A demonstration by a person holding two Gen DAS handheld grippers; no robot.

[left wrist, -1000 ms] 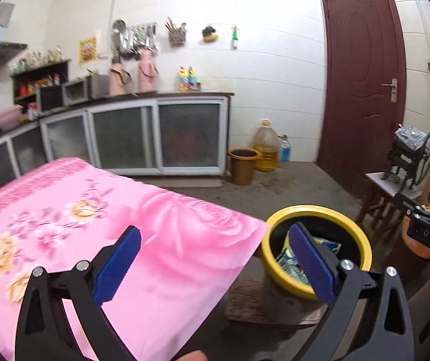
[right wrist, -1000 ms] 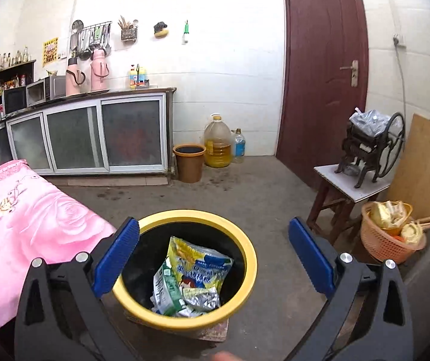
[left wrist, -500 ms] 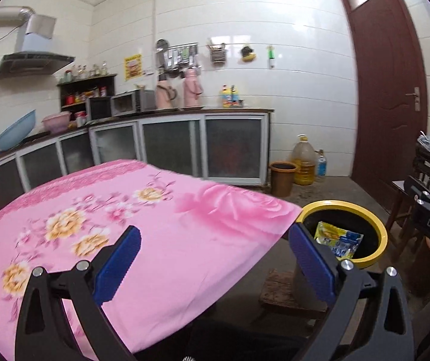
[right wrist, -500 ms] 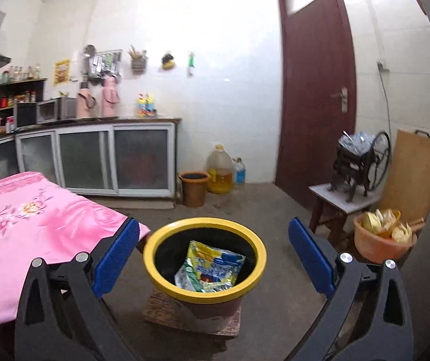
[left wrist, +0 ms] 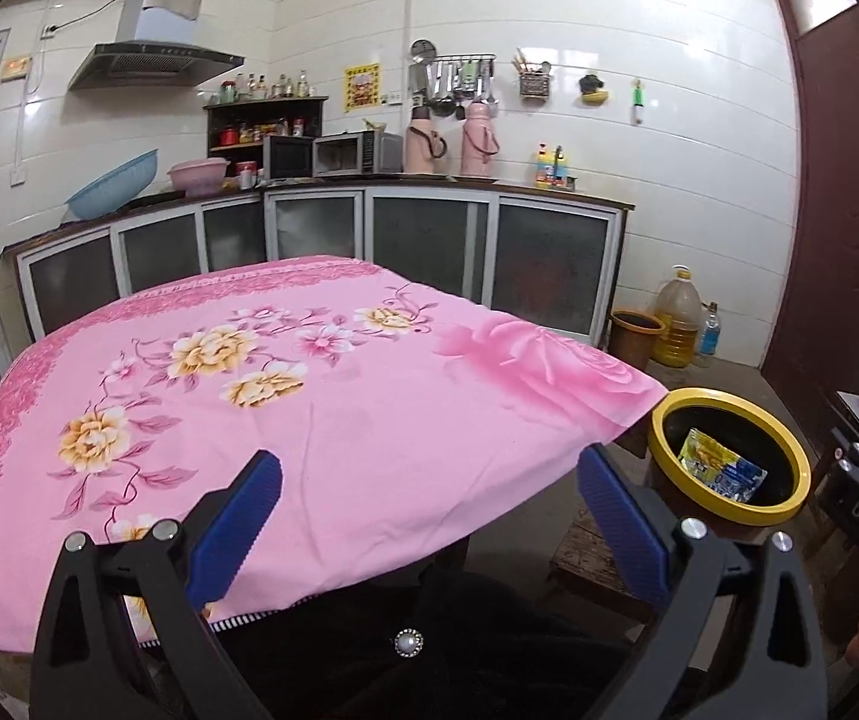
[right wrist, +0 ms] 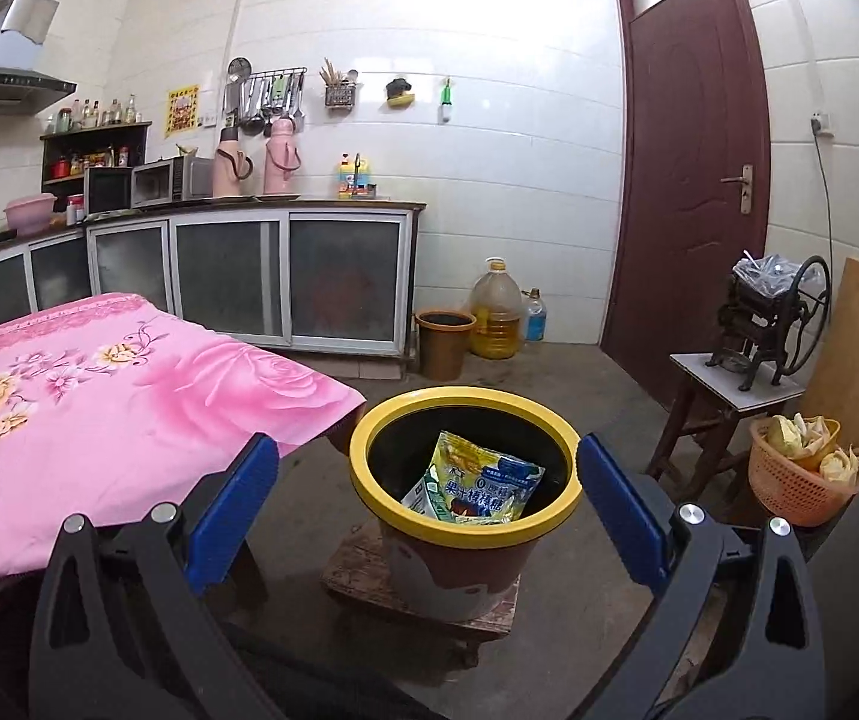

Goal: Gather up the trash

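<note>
2 views, both with nothing held. From the left wrist, the left gripper [left wrist: 426, 507] is spread wide and empty over the pink-clothed surface [left wrist: 369, 408], which shows no litter. The yellow-rimmed bin [left wrist: 729, 516] stands just beside its corner, a wrapper [left wrist: 720, 471] inside.

From the right wrist, the right gripper [right wrist: 428, 504] is also spread, empty, framing the bin [right wrist: 465, 525] on its low wooden stand [right wrist: 363, 570]. The wrapper [right wrist: 477, 483] leans tilted, long axis running up toward the far rim. Collection looks finished or nearly so; any next move calls for finding more trash first.
</note>
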